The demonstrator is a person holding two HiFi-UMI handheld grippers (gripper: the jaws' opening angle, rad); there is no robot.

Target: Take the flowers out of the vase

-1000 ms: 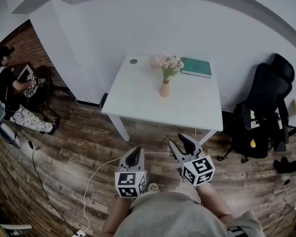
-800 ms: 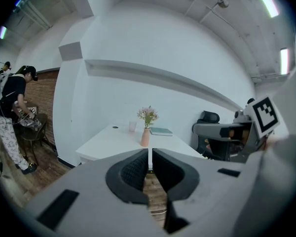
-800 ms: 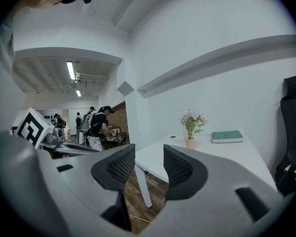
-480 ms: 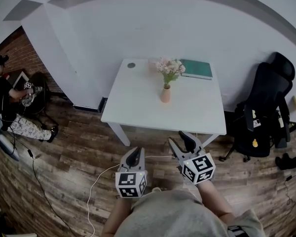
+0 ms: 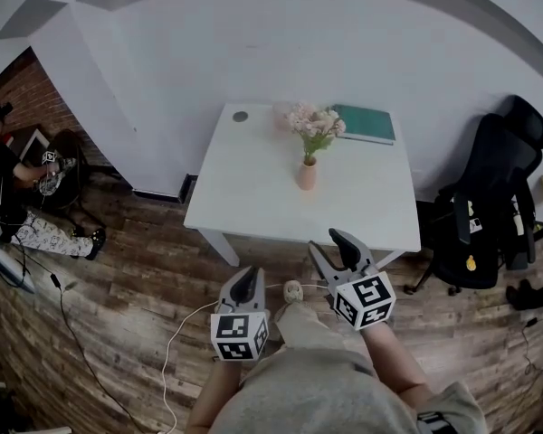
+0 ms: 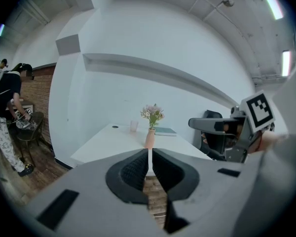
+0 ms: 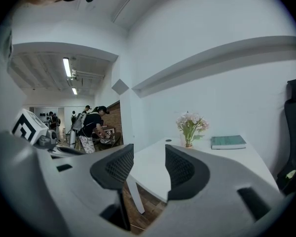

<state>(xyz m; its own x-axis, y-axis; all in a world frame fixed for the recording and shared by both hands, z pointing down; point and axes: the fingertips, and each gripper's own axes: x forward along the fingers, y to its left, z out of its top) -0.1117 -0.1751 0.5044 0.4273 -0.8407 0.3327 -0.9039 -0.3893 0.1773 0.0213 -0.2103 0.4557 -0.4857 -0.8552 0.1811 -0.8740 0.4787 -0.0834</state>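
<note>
One vase (image 5: pixel 307 175) stands upright on the table (image 5: pixel 253 197), its one bunch of flowers (image 5: pixel 313 122) pointing up. Before the table, the left gripper (image 5: pixel 244 285) has its jaws together. The right gripper (image 5: pixel 335 251) has its jaws apart and empty, having just been opening.

Seen from above, with the vase (image 5: pixel 307 175) as the dial's centre, we find bare white table (image 5: pixel 253 197) from three through six to nine o'clock, so the near edge is an open way in. At twelve the flowers (image 5: pixel 313 123) spread over the vase's mouth. A clear cup (image 6: pixel 133 126) stands at eleven, a small dark disc (image 5: pixel 241 116) at ten and a green book (image 5: pixel 363 124) at one, all well apart. The wall (image 5: pixel 281 43) closes the far side. A black office chair (image 5: pixel 489 188) stands off the table at three.
</note>
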